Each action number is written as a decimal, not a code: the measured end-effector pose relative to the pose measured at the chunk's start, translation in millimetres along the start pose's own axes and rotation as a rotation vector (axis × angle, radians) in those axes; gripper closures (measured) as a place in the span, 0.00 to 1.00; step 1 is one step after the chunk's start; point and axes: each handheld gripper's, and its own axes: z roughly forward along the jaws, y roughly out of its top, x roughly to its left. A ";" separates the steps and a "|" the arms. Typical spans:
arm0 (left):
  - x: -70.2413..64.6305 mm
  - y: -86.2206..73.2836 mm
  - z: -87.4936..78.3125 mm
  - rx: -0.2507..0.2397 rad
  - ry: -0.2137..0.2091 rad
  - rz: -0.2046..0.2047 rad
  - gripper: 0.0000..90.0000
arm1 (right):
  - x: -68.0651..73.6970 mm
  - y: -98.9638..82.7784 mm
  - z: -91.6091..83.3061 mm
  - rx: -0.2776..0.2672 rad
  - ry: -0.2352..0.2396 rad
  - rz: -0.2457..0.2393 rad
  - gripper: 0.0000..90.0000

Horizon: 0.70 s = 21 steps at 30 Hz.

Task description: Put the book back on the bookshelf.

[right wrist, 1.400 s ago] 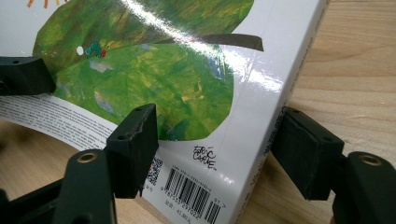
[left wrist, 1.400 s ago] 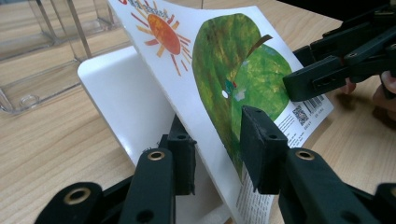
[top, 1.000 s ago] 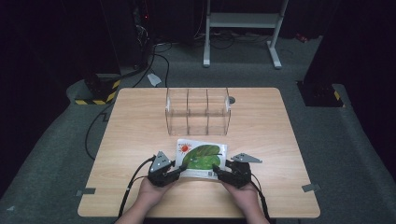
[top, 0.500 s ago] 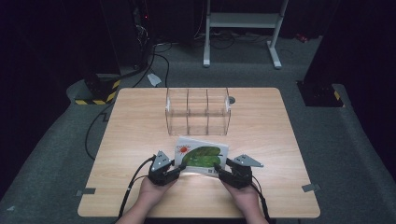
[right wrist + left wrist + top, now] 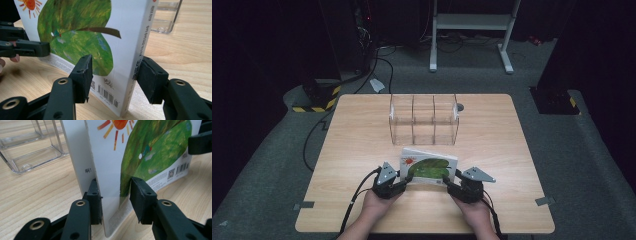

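Closest to me, my left gripper (image 5: 404, 180) has just been easing its jaws apart, so one pad touches the back of the picture book (image 5: 430, 167) while the other sits just off the cover. My right gripper (image 5: 451, 184) straddles the spine end, jaws partly open with a gap showing on both sides, so nothing's really clamped. The book stands on edge near the table's (image 5: 362, 145) front, with the clear divided organizer (image 5: 424, 120) behind it.

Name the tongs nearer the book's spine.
Right. The right tongs, jaws just closing, straddle the book at its spine; the left tongs, jaws just opening, straddle the opposite page edge.
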 end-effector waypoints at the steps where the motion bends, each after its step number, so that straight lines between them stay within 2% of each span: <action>1: -0.5 -0.2 0.3 0.003 0.001 0.000 0.69 | 0.3 0.0 -0.9 -0.005 -0.002 -0.005 0.52; 11: -0.2 -0.7 -0.8 0.033 0.009 0.032 0.65 | 3.0 -2.7 -8.2 -0.021 0.011 -0.032 0.51; 18: -2.3 -1.6 -2.7 0.047 0.014 0.026 0.62 | 5.0 -2.2 -16.0 -0.049 0.028 -0.054 0.52; 21: -1.0 -1.5 -5.7 0.032 0.028 0.016 0.61 | 6.6 -1.7 -18.3 -0.059 0.033 -0.067 0.51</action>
